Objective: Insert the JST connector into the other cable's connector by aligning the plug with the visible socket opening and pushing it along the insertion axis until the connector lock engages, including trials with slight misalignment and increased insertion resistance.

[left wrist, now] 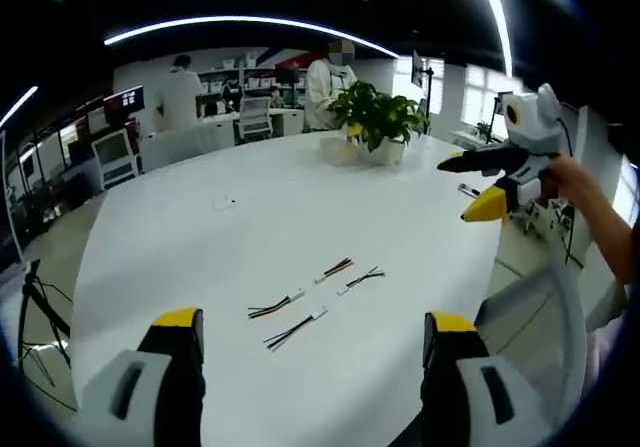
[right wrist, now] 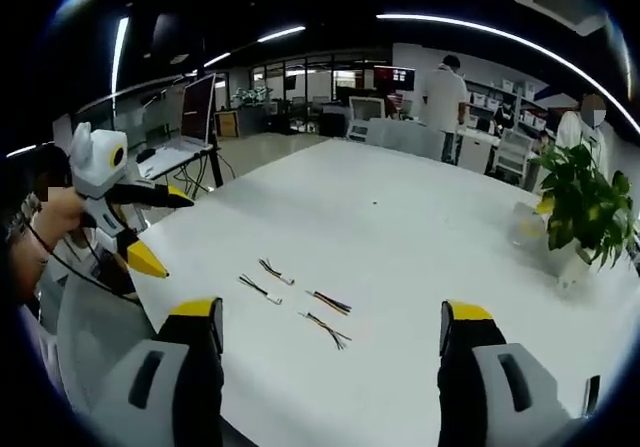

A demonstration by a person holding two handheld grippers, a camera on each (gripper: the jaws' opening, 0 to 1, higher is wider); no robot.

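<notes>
Four short JST cables point(left wrist: 318, 295) lie together on the white worktop point(left wrist: 200, 247), near both hand-held grippers point(left wrist: 310, 332) point(right wrist: 330, 322), open and empty. Light, floppy wires; grip the stiff connector housings.

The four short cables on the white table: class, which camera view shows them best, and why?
The left gripper view. There the four cables lie near the picture's middle, with their white connector ends and coloured wires distinguishable. In the right gripper view the same cables are also all visible on the table, but thinner and harder to tell apart.
</notes>
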